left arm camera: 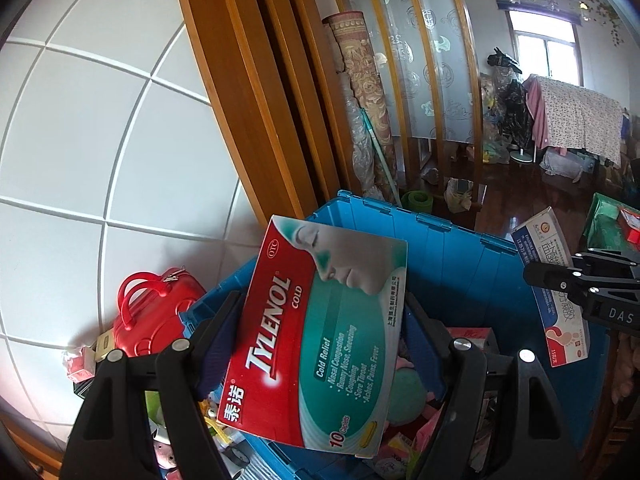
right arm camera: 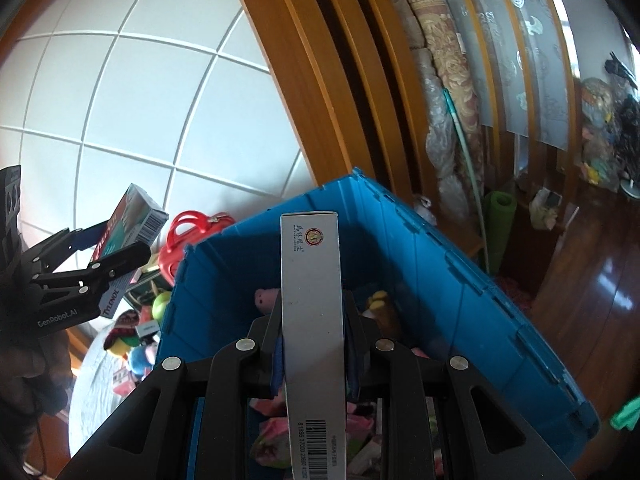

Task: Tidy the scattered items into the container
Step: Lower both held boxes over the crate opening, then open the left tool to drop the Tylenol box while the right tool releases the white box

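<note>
Over the open blue crate (right arm camera: 432,280), two medicine boxes are held for deposit. The Tylenol box (left arm camera: 320,336) is clamped across its flat faces by the left gripper (left arm camera: 320,356), whose jaws are spread about the width of the box; it is tilted and hangs above the near left rim of the crate. The white and blue box (right arm camera: 314,320) is gripped edge-on by the right gripper (right arm camera: 314,360), jaws nearly shut on its narrow sides, and it stands upright above the crate's interior. Inside the crate a pink toy (right arm camera: 266,298), a brown soft toy (right arm camera: 380,308) and pink packets are seen on the bottom.

The step in hand is judged to be the release of both boxes into the crate. The right-hand box is already well within the walls, so it is best lowered a little before the jaws are opened, to prevent it toppling onto the toys. The Tylenol box is judged too close to the rim; it should be carried further inward first, then let go flat.

Outside the crate's left wall, a red case (left arm camera: 154,312) and small toys remain on the floor against the white tiled wall (left arm camera: 100,120), still to be collected.
</note>
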Motion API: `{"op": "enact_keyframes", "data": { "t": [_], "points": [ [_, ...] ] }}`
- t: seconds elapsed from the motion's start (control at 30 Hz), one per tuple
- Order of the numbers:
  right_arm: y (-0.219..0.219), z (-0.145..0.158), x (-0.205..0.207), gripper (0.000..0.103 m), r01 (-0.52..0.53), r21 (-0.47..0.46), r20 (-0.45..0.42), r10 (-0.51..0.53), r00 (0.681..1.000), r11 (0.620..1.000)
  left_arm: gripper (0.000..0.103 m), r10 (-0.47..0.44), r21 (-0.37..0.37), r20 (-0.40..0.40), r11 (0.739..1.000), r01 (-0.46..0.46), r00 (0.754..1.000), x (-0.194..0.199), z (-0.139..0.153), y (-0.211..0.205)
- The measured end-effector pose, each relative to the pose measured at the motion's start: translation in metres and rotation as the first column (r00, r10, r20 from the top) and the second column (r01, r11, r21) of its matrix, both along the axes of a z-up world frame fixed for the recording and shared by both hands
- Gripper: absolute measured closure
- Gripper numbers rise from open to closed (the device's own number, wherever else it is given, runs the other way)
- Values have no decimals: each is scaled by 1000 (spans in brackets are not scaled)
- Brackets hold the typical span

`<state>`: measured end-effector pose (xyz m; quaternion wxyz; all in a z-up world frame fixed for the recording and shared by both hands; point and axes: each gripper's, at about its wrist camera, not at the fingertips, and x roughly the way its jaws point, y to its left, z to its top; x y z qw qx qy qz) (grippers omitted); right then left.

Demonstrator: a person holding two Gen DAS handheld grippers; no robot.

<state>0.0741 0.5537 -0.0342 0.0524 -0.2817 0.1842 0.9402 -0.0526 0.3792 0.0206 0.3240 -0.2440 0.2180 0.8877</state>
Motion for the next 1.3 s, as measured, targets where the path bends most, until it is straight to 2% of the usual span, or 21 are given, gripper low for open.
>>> {"op": "enact_keyframes", "data": {
  "t": [0.23, 0.37, 0.4, 0.43, 0.5, 0.53, 0.67, 0.97, 1.3],
  "points": [
    [1, 0, -6, 80, 6, 13, 14, -7, 1000, 1000, 27, 1, 31, 31, 1000, -2, 1000, -9, -1, 3],
    [3, 2, -8, 79, 22, 37, 18, -23, 1000, 999, 25, 31, 75, 79, 996, -37, 996, -21, 2, 2],
    [2, 3, -8, 77, 32, 50, 14, -33, 999, 998, 22, 50, 78, 84, 995, -57, 995, -23, 3, 1],
    [2, 5, -8, 51, 49, 71, 9, -49, 999, 996, 11, 75, 74, 91, 994, -81, 993, -26, 3, 0],
    [0, 9, -5, 4, 84, 110, -15, -83, 996, 990, 0, 133, 64, 65, 989, -137, 989, -27, 4, -5],
    [-1, 11, -3, 1, 92, 120, -27, -89, 996, 988, 0, 143, 65, 54, 987, -147, 988, -26, 4, -8],
    [-2, 10, -5, 1, 81, 111, -17, -80, 997, 990, 0, 143, 83, 79, 985, -150, 986, -24, 4, -18],
    [-10, 18, -2, 1, 49, 98, -26, -46, 999, 994, 0, 166, 94, 67, 981, -172, 984, -11, 4, -42],
    [-49, 31, -7, 1, -33, 109, -53, 39, 998, 993, 0, 237, 110, 75, 963, -244, 969, 3, 2, -96]
  ]
}}
